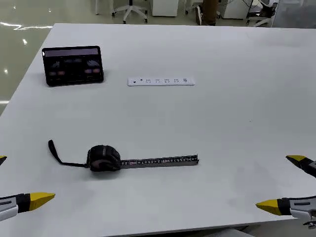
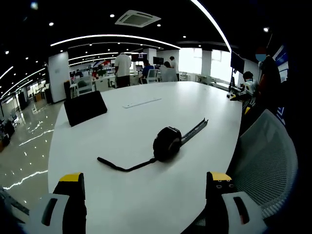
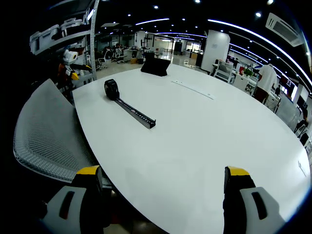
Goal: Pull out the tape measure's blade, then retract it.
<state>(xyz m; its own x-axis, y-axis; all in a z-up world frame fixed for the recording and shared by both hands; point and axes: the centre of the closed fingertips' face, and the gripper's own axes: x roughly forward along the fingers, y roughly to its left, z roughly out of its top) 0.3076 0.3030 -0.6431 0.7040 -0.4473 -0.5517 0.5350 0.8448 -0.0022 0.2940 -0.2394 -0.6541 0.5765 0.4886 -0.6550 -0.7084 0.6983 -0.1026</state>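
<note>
Case (image 1: 103, 158) sits front-left on the table (image 1: 222, 113) with the blade (image 1: 160, 161) already out and its axis running rightward, so the left gripper (image 1: 25, 178) is nearer the case and the right gripper (image 1: 275, 181) nearer the blade's free end, both with jaws apart and empty.

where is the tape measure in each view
Head view: tape measure lower left of centre, blade running right.
Left gripper view: tape measure near centre, strap toward the camera.
Right gripper view: tape measure upper left, blade toward the camera.
Shared landmark: the black tablet standing beyond it.
</note>
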